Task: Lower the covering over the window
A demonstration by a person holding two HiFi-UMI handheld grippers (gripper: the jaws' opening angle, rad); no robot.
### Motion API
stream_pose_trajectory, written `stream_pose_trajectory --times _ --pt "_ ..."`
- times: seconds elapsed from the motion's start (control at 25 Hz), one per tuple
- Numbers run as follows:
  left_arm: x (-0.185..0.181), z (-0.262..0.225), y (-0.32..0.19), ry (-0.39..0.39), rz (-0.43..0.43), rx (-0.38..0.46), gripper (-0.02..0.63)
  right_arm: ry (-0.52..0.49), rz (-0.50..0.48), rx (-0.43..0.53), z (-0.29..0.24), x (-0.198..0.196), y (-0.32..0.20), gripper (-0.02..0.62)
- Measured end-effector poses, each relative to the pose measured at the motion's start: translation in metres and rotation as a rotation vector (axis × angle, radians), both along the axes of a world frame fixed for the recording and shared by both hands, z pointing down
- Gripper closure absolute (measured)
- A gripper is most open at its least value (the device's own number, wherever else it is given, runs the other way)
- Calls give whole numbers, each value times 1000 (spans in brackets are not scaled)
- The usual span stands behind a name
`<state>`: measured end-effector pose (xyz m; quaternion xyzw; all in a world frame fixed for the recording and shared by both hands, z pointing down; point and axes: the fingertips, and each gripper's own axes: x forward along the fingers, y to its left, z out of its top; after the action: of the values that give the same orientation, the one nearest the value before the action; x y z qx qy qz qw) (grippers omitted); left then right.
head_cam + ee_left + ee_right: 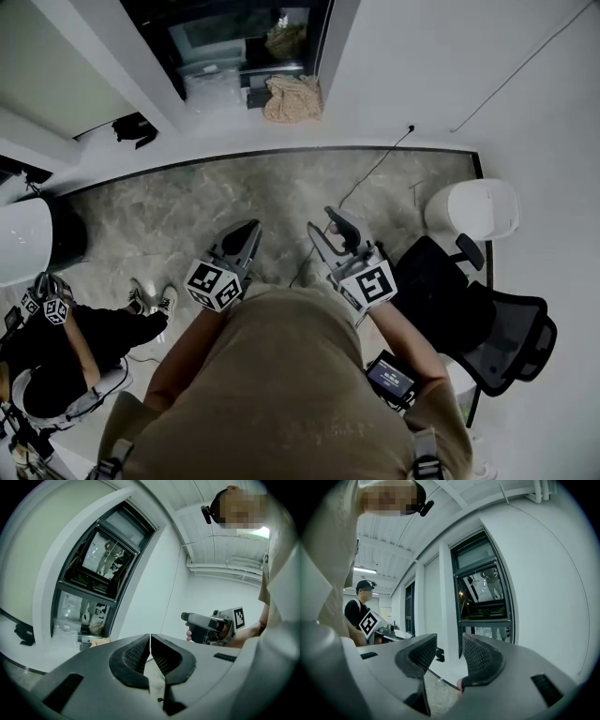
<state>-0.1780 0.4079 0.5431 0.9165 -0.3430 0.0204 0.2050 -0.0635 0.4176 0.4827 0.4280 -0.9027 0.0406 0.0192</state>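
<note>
Left tongs [150,638] pressed together, nothing between them — right tongs [449,641] spread wide and empty. Both point toward the dark-framed window [246,42], set in the white wall [422,66] at the far edge of the floor [234,187].

Right tool [450,640] gapes (nothing between) toward window [482,597].

The head camera looks steeply down from above the left gripper [251,230] and right gripper [322,221]. Each gripper camera sits close behind its own jaws, facing ahead. All three views share the window [234,37] (dark-framed) beyond the jaws.
</note>
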Motion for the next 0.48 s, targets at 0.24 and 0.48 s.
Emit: stream_pose_trajectory --times 0.24,0.48 --pt "-12 -8 -3 -7 6 21 592 14 -4 39 -14 -15 -7 439" --pt "-16 -3 -5 -24 9 8 591 6 -16 38 -13 -24 -13 439"
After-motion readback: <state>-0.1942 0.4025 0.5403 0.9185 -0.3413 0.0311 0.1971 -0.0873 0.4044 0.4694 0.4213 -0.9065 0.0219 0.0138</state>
